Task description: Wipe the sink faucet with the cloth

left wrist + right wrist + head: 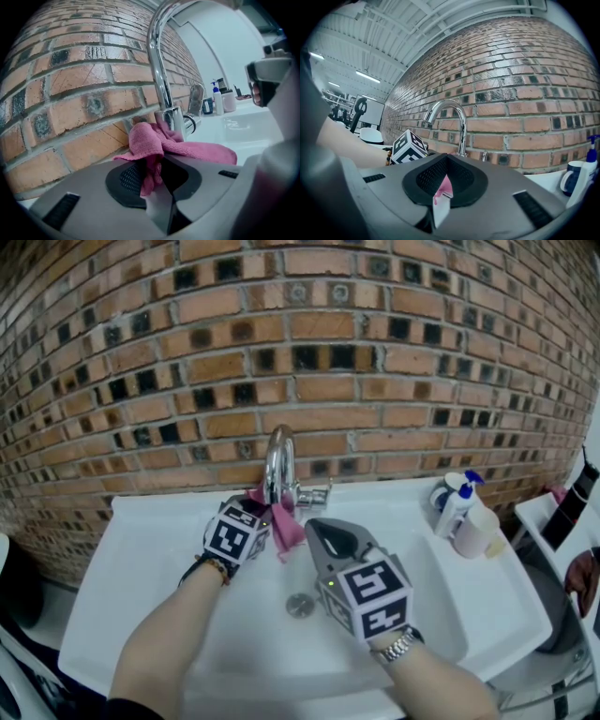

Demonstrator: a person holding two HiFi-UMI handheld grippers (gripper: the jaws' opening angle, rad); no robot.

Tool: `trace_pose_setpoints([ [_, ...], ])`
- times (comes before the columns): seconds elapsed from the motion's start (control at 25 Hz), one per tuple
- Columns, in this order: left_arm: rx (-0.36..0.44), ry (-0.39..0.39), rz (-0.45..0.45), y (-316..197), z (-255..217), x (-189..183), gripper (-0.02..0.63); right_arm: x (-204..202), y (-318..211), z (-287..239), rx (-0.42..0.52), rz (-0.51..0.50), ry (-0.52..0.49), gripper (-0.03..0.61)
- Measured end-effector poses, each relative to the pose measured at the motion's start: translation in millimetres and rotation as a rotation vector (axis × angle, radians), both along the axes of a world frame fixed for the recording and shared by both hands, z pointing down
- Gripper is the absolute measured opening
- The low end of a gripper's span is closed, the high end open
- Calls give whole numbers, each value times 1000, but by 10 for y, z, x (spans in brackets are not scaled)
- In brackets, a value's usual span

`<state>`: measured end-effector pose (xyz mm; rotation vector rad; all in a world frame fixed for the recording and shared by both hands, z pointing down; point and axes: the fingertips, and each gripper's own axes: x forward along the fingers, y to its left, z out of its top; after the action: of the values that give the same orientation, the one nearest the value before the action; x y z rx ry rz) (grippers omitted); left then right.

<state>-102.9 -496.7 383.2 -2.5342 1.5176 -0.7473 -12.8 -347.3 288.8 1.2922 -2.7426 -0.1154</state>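
By the chrome faucet point(278, 460), the left claw point(151, 171) pinches a crumpled pink cloth point(157, 140); the right claw point(443, 187) is closed.

faucet point(279, 465) standing on sink's point(141, 559) back rim | wall point(375, 381) rising just behind faucet | cloth point(284, 526) hanging at faucet's base — front side | drain point(300, 605) sitting before faucet, in sink | pump bottle point(457, 507) and cup point(439, 495) standing well right of faucet
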Motion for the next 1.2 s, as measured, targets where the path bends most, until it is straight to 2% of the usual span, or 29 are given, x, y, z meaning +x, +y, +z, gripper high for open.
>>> trace_pose_setpoints([
  [0.52, 10, -29, -1, 129, 58, 5, 84, 14, -27, 21, -4, 9, -3, 11],
  [0.76, 18, -44, -30, 177, 63, -70, 84, 20, -40, 43, -8, 8, -1, 11],
  [1.2, 15, 11, -13, 429, 32, 20, 84, 10, -40, 57, -4, 7, -4, 11],
])
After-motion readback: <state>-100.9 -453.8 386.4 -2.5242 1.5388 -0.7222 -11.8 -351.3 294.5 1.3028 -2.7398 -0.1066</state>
